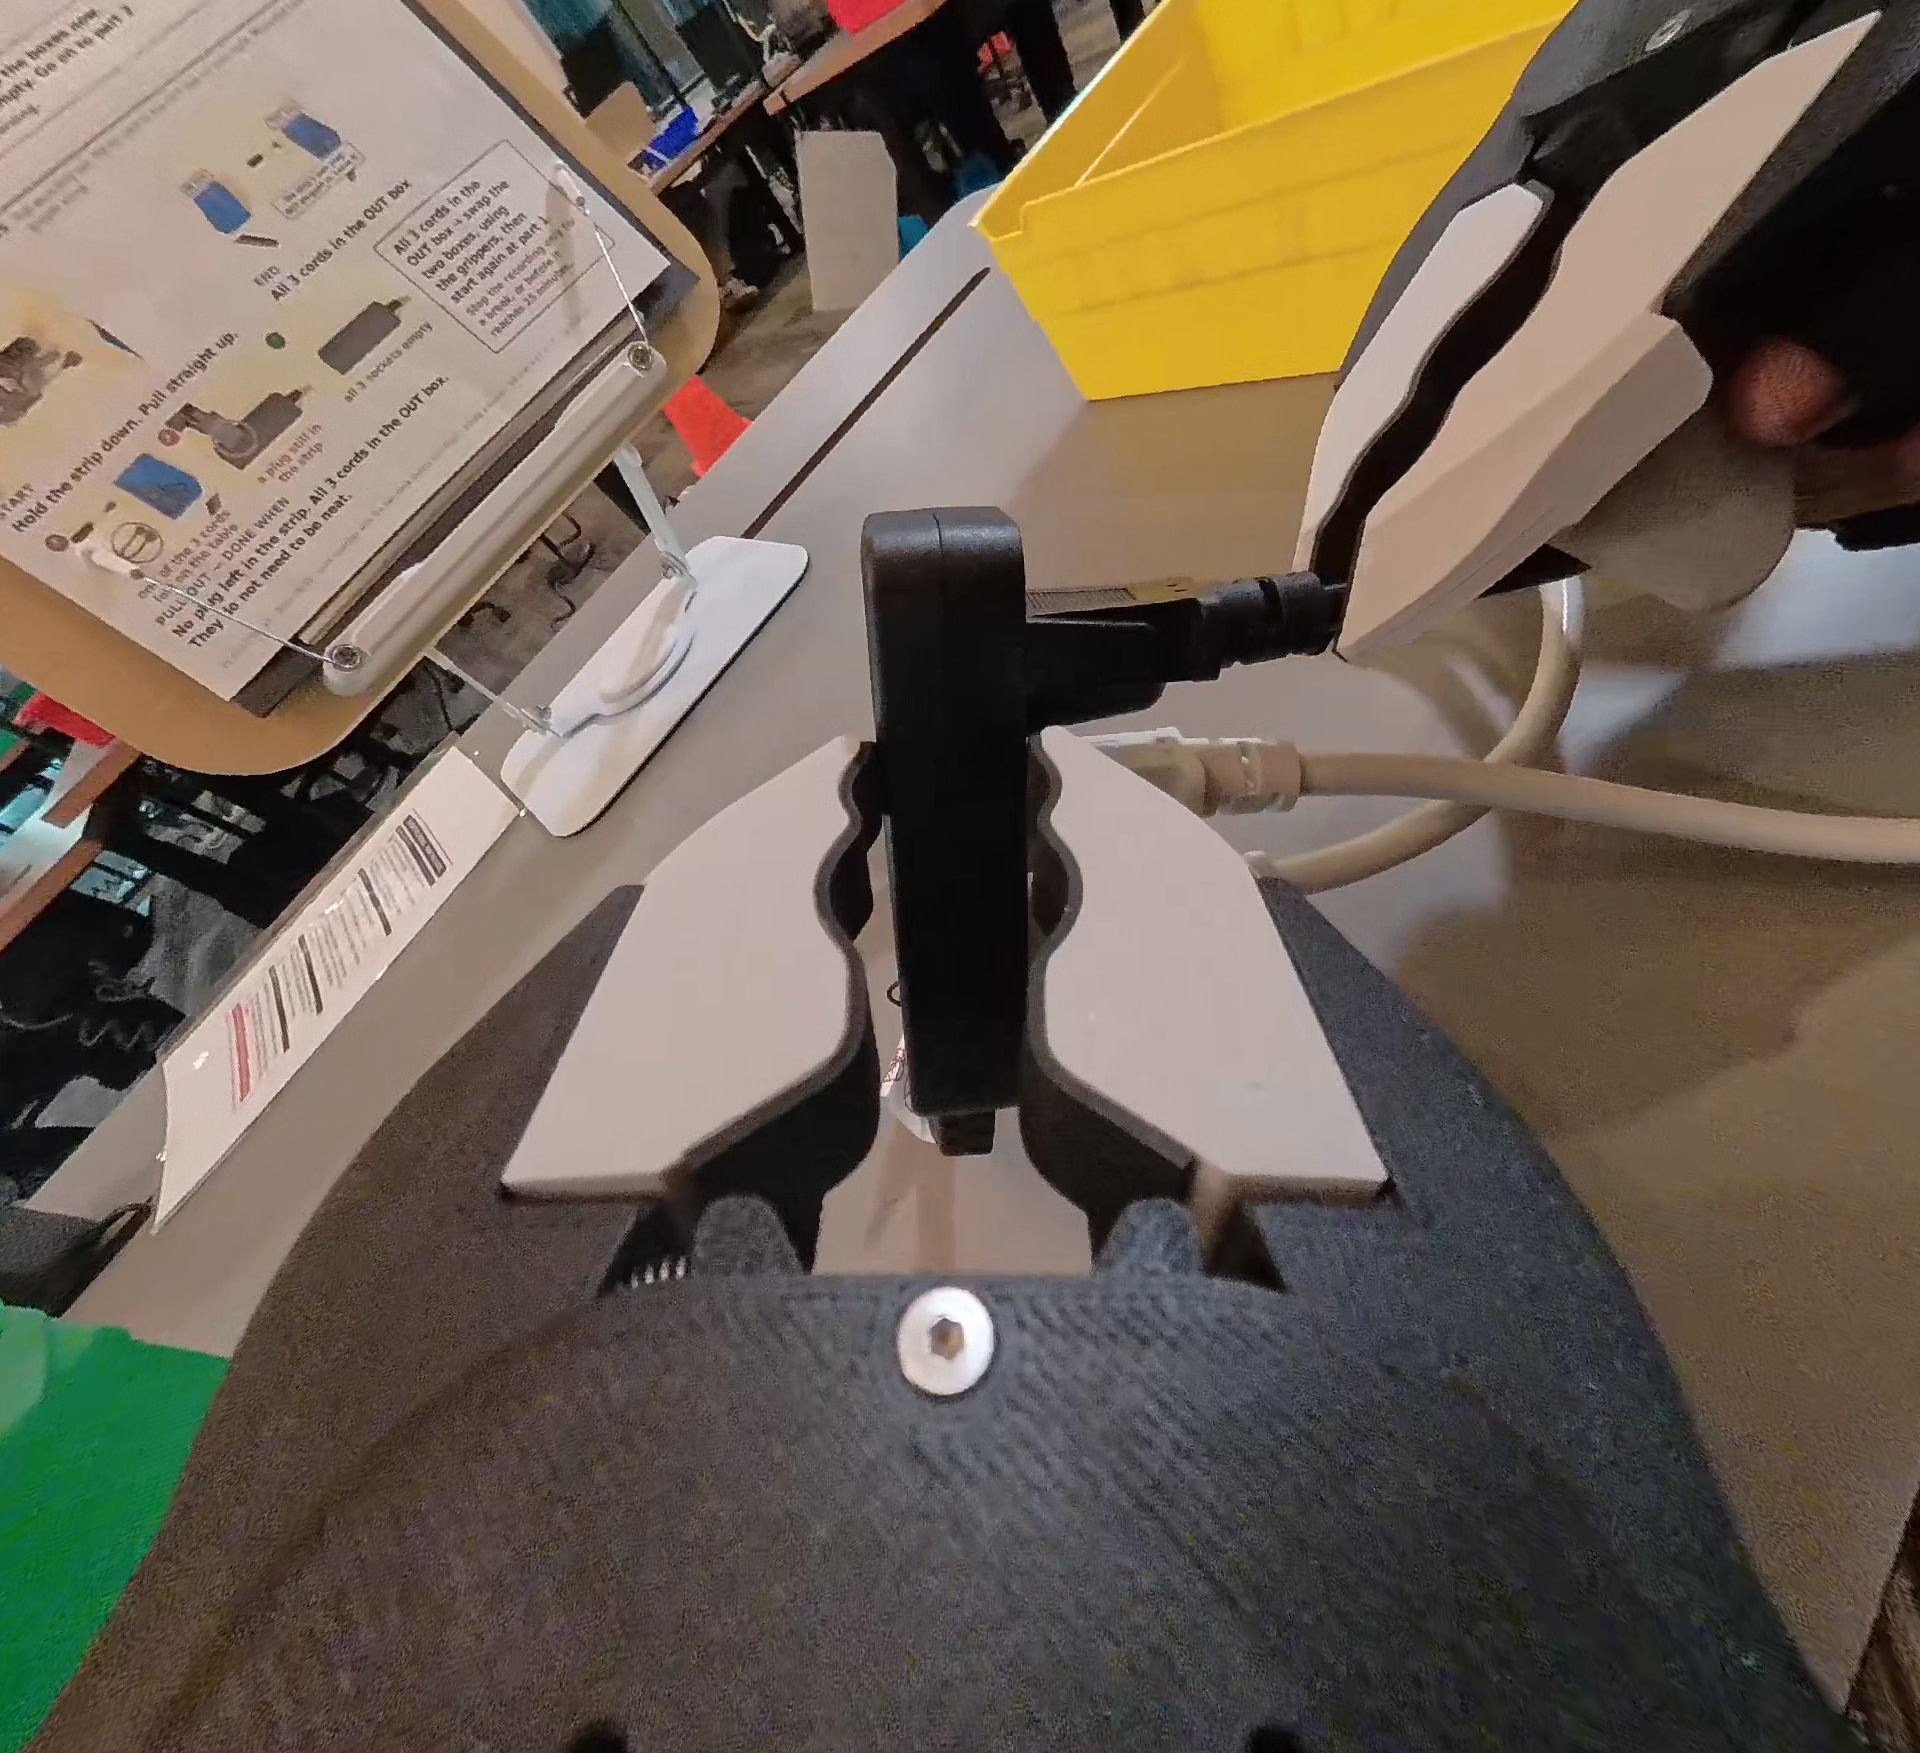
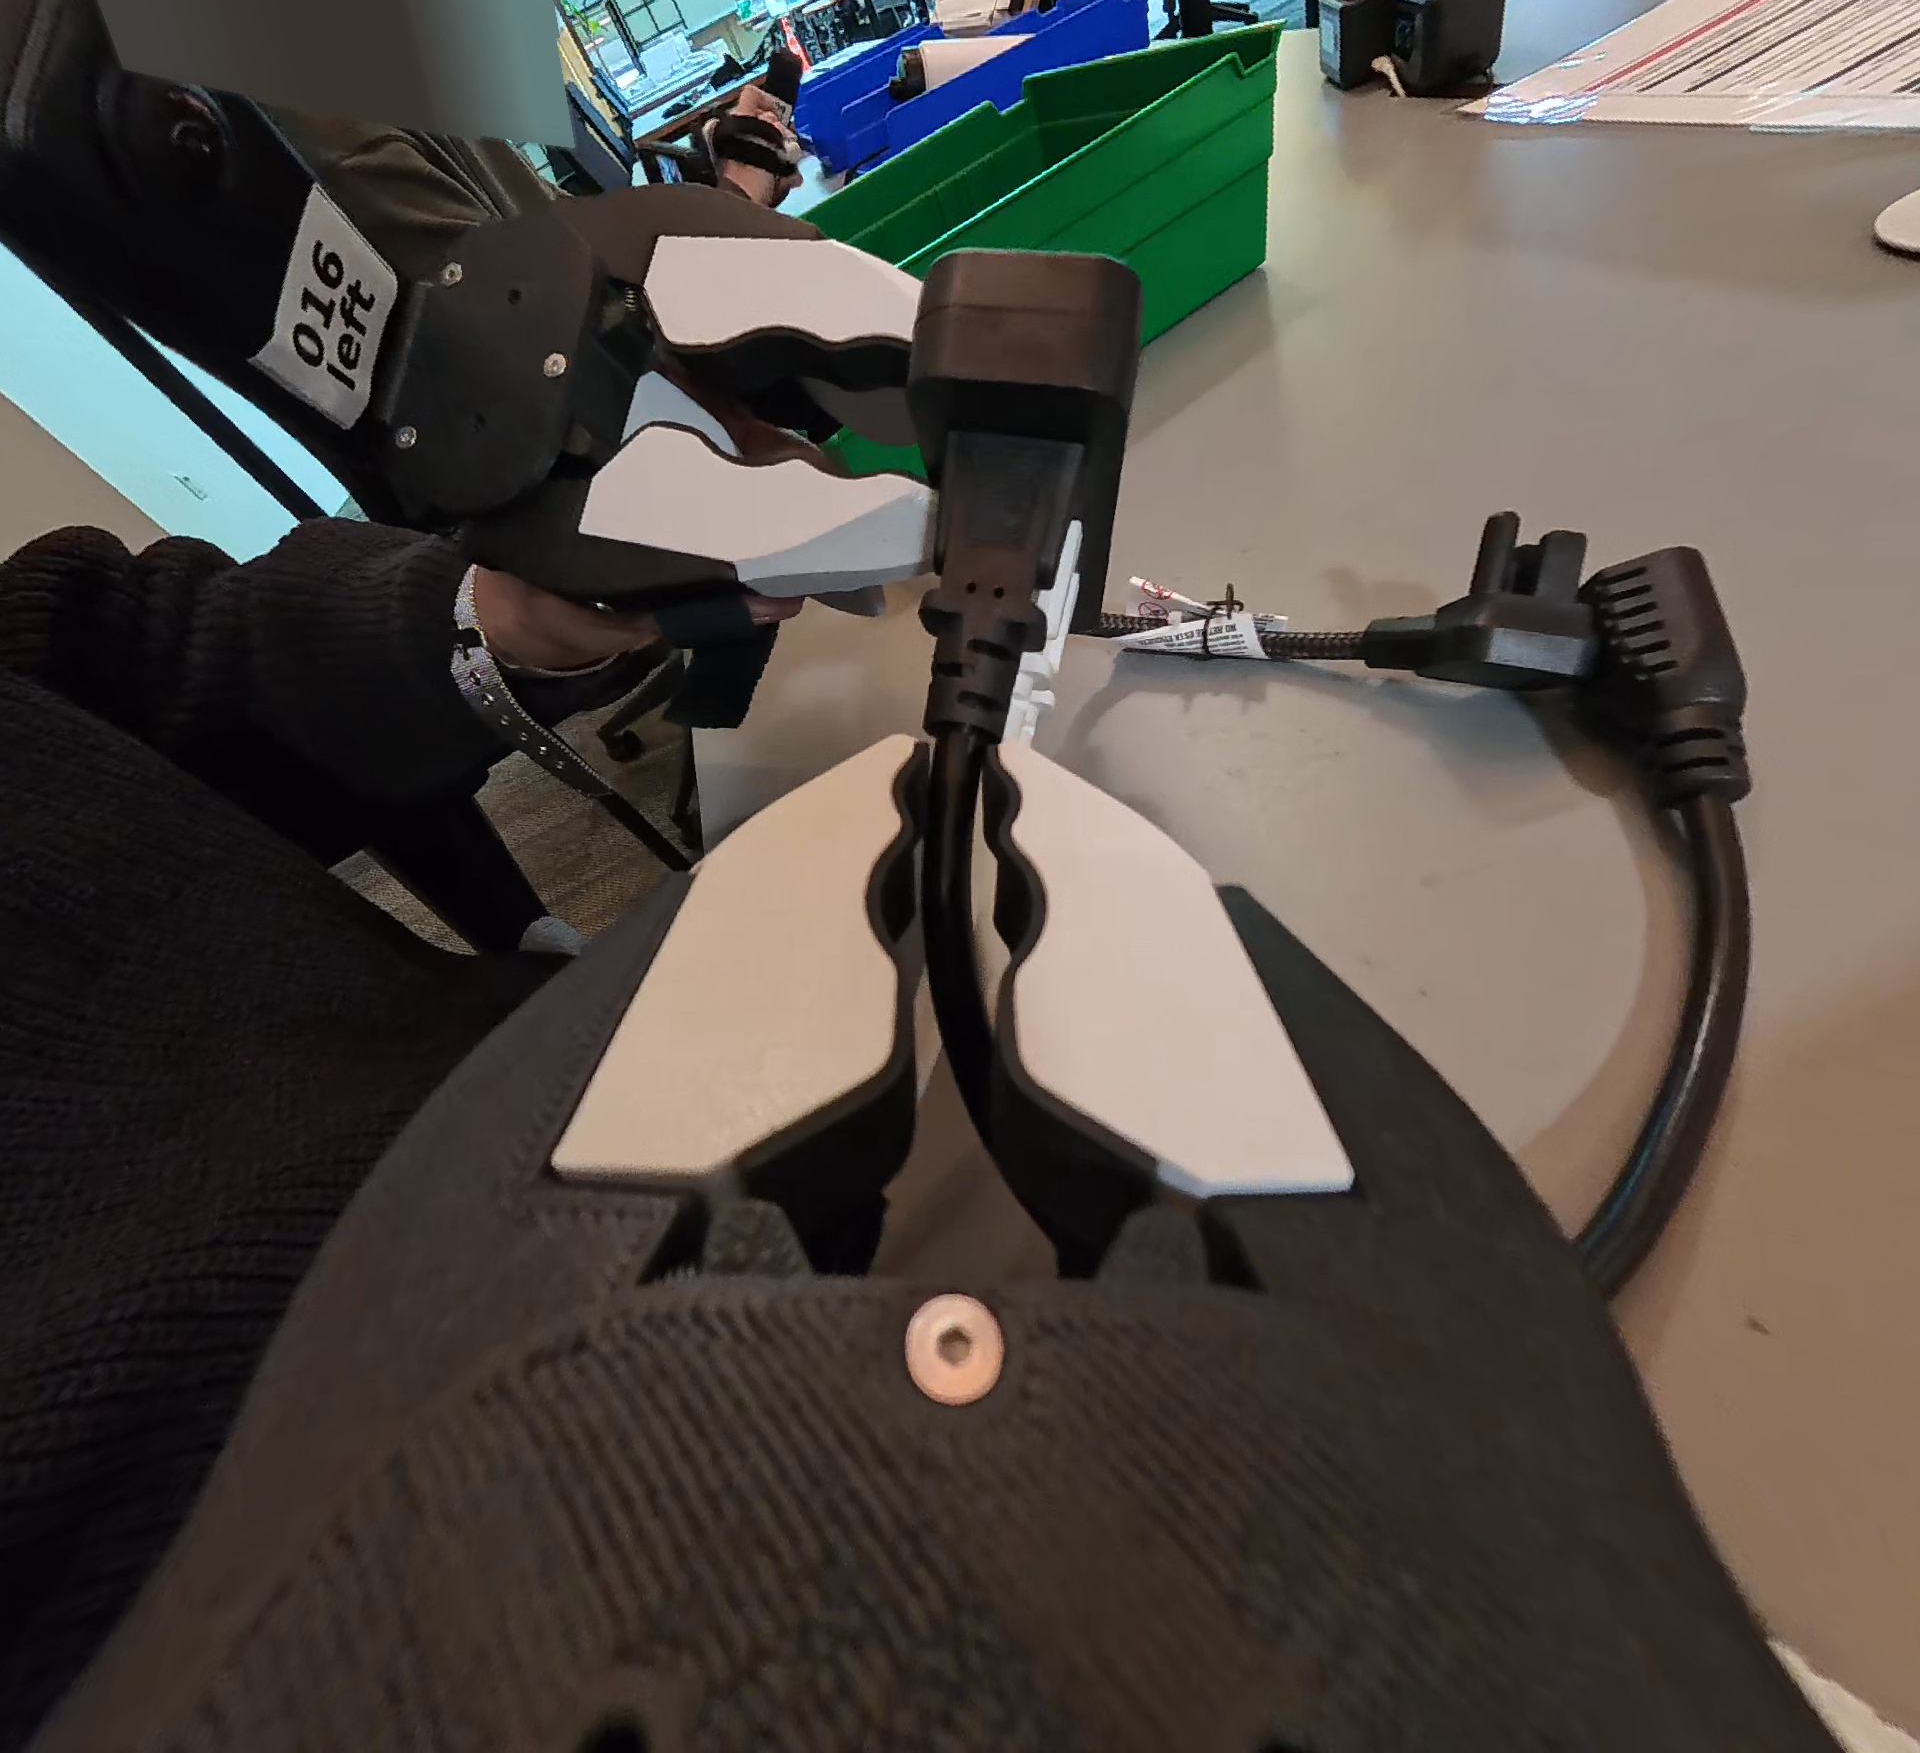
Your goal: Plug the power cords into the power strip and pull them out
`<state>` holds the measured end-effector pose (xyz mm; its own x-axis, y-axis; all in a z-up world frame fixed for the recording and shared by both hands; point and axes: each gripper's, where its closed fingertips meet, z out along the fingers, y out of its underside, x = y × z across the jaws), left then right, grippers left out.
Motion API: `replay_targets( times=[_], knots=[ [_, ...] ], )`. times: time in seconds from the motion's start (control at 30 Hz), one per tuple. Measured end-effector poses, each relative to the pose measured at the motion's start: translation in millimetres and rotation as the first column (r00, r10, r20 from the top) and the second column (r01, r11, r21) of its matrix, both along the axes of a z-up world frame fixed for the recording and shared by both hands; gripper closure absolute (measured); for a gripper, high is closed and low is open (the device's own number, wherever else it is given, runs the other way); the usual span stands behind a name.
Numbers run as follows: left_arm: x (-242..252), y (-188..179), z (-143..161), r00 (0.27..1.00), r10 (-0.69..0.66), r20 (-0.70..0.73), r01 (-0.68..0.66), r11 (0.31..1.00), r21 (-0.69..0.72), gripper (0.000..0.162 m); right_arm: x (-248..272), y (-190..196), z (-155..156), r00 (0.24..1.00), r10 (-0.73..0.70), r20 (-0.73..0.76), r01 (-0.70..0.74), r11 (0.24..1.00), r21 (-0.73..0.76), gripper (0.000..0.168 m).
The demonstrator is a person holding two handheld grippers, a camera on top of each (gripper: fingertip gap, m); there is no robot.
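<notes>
My left gripper [image 1: 951,758] is shut on the black power strip [image 1: 945,768] and holds it on edge above the grey table [image 1: 1143,477]. A black plug [image 1: 1101,654] sits in the strip's right face. My right gripper [image 1: 1330,602] is shut on the black cord just behind that plug. A white plug [image 1: 1226,773] with a grey cord sits in the strip below it. In the right wrist view my right gripper [image 2: 951,753] pinches the black cord [image 2: 951,872] under the plug [image 2: 997,498]. The strip [image 2: 1023,332] is above it, held by the left gripper [image 2: 920,425].
A yellow bin [image 1: 1247,176] stands behind the strip and an instruction sheet on a stand [image 1: 312,249] at the left. A green bin [image 2: 1091,155] and a blue bin [image 2: 935,72] stand farther off. A flat black plug on a braided cord [image 2: 1486,628] and an angled plug [image 2: 1662,664] lie on the table.
</notes>
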<state>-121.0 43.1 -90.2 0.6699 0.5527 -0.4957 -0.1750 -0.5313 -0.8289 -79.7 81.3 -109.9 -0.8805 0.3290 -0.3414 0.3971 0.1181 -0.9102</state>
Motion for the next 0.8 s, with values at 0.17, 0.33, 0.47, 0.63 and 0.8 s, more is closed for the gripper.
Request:
replay_targets(
  times=[0.17,0.33,0.47,0.63,0.8],
  knots=[
    [-0.3,-0.6,-1.0,1.000,-0.002,-0.023,0.002,1.000,-0.006,0.136,1.5,-1.3,-1.8,1.000,0.011,-0.025,-0.010,1.000,0.022,0.155],
    [-1.5,-1.3,-1.6,1.000,0.005,-0.019,-0.005,1.000,-0.003,0.136,2.3,-2.7,-1.3,0.999,0.011,-0.044,-0.010,1.000,0.024,0.148],
    [-1.8,-1.6,-1.9,1.000,0.013,-0.011,-0.013,1.000,-0.002,0.136,1.7,-3.1,-2.1,0.997,-0.003,-0.083,0.007,0.999,0.049,0.147],
    [-2.3,-1.9,-2.3,1.000,0.025,-0.001,-0.025,1.000,0.001,0.137,-0.8,-2.9,-4.4,0.992,-0.021,-0.122,0.032,0.996,0.084,0.150],
    [-2.2,-1.9,-3.3,1.000,0.029,0.008,-0.029,1.000,0.012,0.137,-3.3,-2.3,-7.5,0.990,-0.033,-0.134,0.048,0.993,0.111,0.155]
  ],
)
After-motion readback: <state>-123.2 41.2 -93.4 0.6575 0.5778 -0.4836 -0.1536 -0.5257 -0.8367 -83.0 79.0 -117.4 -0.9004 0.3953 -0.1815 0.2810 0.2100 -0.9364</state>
